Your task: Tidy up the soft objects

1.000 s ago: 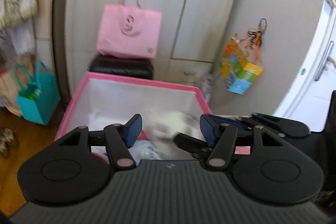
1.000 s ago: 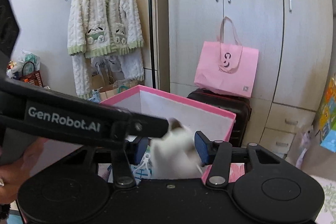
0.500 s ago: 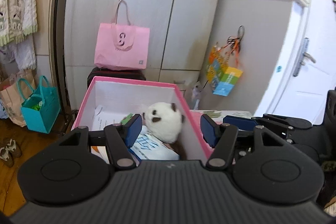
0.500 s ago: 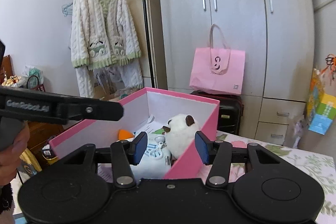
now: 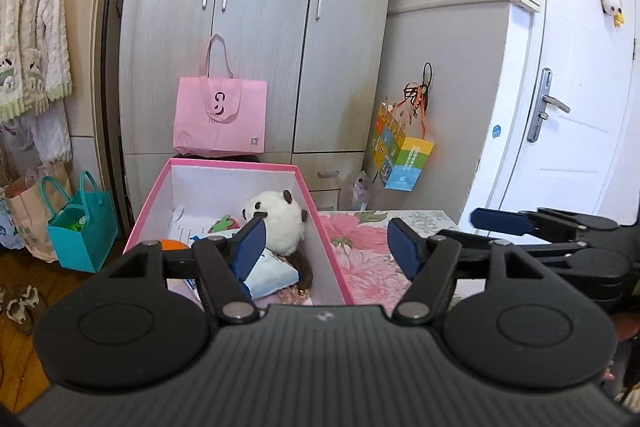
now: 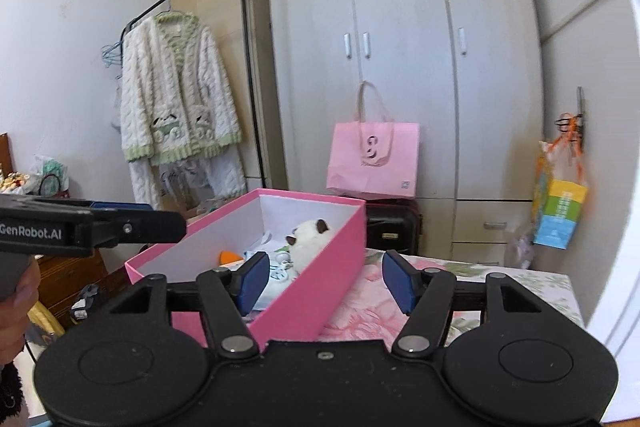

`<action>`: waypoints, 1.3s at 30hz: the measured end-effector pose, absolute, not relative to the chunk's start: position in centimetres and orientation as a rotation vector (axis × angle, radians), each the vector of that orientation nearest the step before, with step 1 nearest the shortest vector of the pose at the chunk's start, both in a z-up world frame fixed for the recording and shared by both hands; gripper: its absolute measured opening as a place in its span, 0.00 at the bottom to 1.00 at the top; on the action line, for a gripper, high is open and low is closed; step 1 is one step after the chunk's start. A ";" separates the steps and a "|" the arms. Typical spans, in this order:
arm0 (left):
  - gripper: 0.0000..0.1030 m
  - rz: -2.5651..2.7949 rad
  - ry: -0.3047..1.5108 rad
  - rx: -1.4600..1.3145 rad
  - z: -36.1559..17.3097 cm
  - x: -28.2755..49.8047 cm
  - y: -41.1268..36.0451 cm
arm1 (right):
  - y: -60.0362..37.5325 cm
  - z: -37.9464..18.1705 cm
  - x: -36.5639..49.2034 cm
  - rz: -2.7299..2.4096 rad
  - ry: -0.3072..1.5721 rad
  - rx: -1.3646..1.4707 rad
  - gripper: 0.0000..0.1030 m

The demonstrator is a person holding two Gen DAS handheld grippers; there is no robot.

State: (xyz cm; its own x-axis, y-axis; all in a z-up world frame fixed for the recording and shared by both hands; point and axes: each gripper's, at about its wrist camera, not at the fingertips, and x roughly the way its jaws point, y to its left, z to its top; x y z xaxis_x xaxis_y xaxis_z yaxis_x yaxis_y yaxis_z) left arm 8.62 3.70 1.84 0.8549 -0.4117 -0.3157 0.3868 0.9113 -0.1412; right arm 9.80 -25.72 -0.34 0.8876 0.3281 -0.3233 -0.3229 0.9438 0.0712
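A pink box (image 5: 328,251) (image 6: 312,291) with white inside stands on a floral-covered table (image 5: 360,247) (image 6: 472,291). In it lies a white plush with brown ears (image 5: 280,223) (image 6: 310,239), beside a blue-and-white soft pack (image 5: 268,273) (image 6: 276,271) and an orange item (image 5: 174,245) (image 6: 230,257). My left gripper (image 5: 324,247) is open and empty, held back from the box. My right gripper (image 6: 320,281) is open and empty, over the box's right wall. The right gripper shows at the right of the left wrist view (image 5: 500,221); the left gripper shows at the left of the right wrist view (image 6: 120,223).
A grey wardrobe (image 5: 260,27) stands behind the table, with a pink tote (image 5: 220,123) on a black case. A teal bag (image 5: 82,227) sits on the floor at left. A knitted cardigan (image 6: 176,99) hangs on a rack. A white door (image 5: 572,87) is at right.
The white plush left the grippers and now lies in the box. Both grippers have drawn back and up from the box, which looks smaller and farther away.
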 end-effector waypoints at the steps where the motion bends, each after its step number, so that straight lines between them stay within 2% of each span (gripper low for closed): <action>1: 0.67 -0.415 0.344 -0.081 1.6 8.1 3.7 | -26.0 -0.4 9.3 0.327 0.337 0.017 0.68; 11: 0.69 -0.382 0.374 -0.129 -0.3 6.1 3.7 | -27.2 -0.8 5.5 0.231 0.329 0.014 0.82; 13: 0.74 -0.369 0.370 -0.118 -0.5 5.9 3.4 | -27.5 -0.9 5.1 0.222 0.336 0.027 0.90; 14: 0.79 -0.362 0.369 -0.115 -0.5 5.9 3.4 | -27.7 -1.0 4.9 0.211 0.338 0.039 0.91; 18: 0.85 -0.358 0.371 -0.118 -1.2 5.7 3.2 | -28.0 -1.2 4.5 0.190 0.361 0.047 0.97; 24: 1.00 -0.324 0.377 -0.098 -1.9 4.9 3.2 | -27.3 -1.4 3.7 0.098 0.402 0.027 1.00; 30: 1.00 -0.203 0.432 -0.027 -1.9 5.0 2.2 | -26.7 -1.4 3.5 0.042 0.506 0.011 1.00; 39: 1.00 -0.223 0.377 -0.024 -1.6 3.7 2.3 | -26.8 -0.8 1.4 -0.085 0.459 -0.048 1.00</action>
State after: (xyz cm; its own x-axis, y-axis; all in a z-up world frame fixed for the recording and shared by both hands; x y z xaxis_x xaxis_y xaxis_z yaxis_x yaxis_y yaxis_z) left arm 3.65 2.28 -1.60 0.9058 -0.2203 -0.3619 0.2114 0.9753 -0.0647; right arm 1.41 -26.78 -0.77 0.8931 -0.0927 -0.4401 0.0712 0.9953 -0.0651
